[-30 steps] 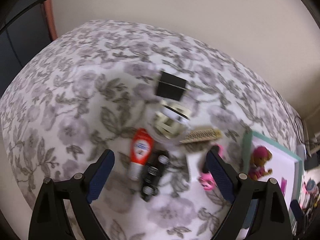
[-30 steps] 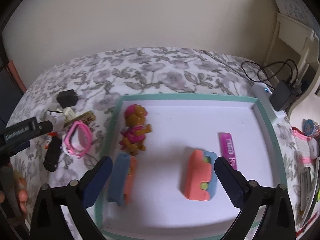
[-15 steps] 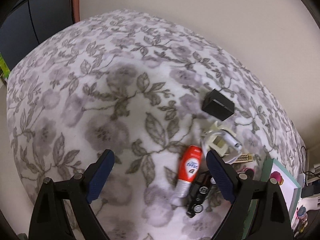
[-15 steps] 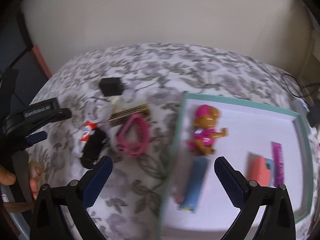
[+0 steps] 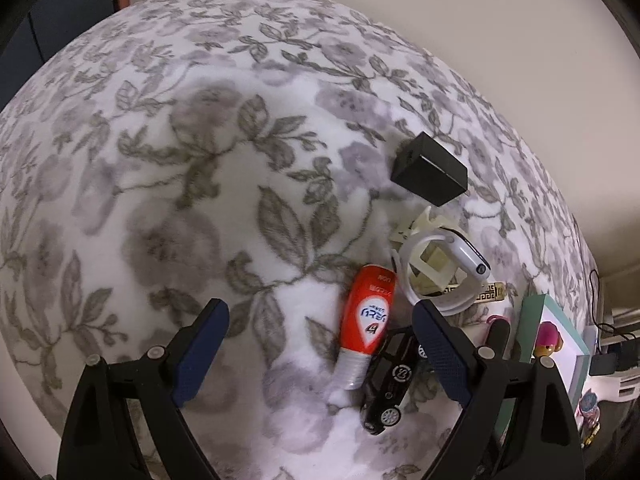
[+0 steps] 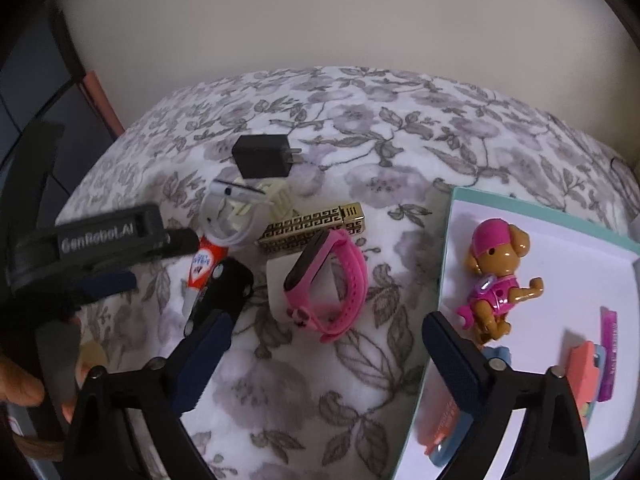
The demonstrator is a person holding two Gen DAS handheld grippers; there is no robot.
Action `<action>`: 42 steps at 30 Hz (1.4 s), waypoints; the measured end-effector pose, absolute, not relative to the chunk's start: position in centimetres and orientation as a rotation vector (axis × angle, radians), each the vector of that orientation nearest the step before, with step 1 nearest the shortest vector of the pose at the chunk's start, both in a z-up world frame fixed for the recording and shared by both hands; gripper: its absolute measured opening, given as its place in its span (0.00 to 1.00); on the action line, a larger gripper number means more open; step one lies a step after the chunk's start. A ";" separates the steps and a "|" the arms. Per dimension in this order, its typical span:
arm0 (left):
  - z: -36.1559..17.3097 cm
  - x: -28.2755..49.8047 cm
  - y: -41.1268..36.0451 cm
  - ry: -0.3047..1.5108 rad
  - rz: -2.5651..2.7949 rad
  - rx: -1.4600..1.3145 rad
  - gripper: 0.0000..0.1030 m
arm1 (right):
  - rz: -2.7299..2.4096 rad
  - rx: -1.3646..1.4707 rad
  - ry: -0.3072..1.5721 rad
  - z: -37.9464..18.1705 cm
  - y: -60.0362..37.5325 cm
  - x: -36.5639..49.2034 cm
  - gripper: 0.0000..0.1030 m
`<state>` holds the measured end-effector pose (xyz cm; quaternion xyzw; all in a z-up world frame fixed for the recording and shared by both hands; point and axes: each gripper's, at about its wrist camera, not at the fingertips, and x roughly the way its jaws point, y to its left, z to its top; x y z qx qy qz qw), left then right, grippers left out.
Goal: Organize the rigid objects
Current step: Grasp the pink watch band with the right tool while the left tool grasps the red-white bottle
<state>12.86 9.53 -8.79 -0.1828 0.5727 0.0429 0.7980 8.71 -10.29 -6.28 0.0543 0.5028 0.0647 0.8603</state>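
A soft surface covered in a white cloth [image 5: 168, 200] printed with grey-purple flowers and grey-green leaves fills most of both views. Behind it rises a plain cream wall [image 6: 320, 20]. At the left, a dark panelled surface [image 6: 28, 92] stands beside a salmon-coloured strip [image 6: 102, 100]. The light is dim and even.

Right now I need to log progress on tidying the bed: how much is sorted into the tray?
Done: the toy dog and a pink bar lie in the teal-rimmed tray. In hand: nothing; the right gripper is closing, empty, near the pink smartwatch, and the left gripper is open. Left on the blanket: black charger, white watch, gold lighter, red tube, black toy car.
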 end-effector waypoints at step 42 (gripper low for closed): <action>-9.9 14.0 6.5 1.246 -0.022 -0.236 0.24 | 0.167 0.308 1.091 -7.6 -11.7 10.2 0.53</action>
